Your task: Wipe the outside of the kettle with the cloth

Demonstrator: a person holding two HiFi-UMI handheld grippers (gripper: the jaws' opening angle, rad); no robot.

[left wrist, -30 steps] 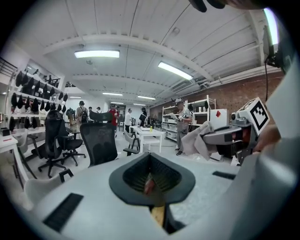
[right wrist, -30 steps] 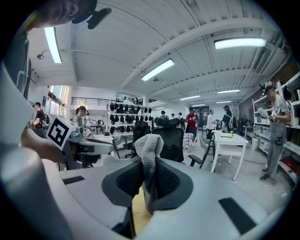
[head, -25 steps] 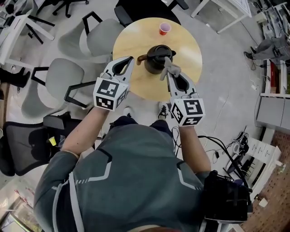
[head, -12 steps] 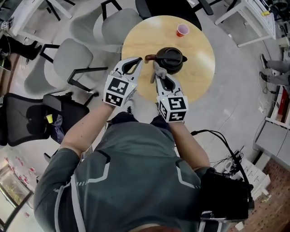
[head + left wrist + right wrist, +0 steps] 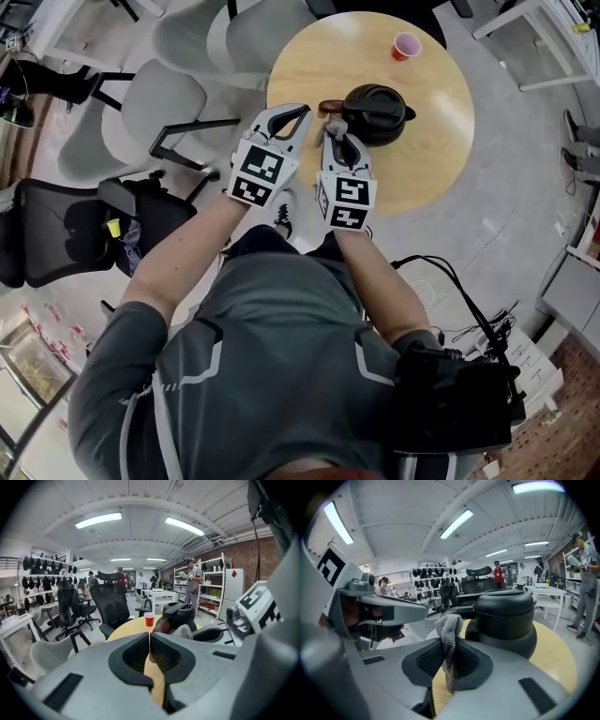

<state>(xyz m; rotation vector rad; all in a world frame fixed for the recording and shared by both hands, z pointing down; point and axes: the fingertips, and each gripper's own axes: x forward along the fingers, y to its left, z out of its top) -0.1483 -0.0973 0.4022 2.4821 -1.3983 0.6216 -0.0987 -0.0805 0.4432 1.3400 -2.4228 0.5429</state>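
A black kettle (image 5: 377, 112) with a brown handle (image 5: 330, 106) stands on the round wooden table (image 5: 431, 159); it shows too in the right gripper view as the kettle (image 5: 504, 623) and in the left gripper view as the kettle (image 5: 179, 615). My right gripper (image 5: 335, 127) is shut on a grey cloth (image 5: 449, 639), whose bunched top sticks up just left of the kettle, close to its handle. My left gripper (image 5: 302, 111) is shut with nothing in it, at the table's near left edge beside the right one.
A red cup (image 5: 405, 45) stands at the table's far side, behind the kettle. Grey chairs (image 5: 173, 103) and a black office chair (image 5: 56, 234) stand left of the table. Cables (image 5: 450, 291) lie on the floor at right. People stand by far shelves (image 5: 193, 581).
Both grippers have sunk toward the table. The right gripper, with the cloth, has shifted from the kettle's right side to its left, by the handle, next to the left gripper.
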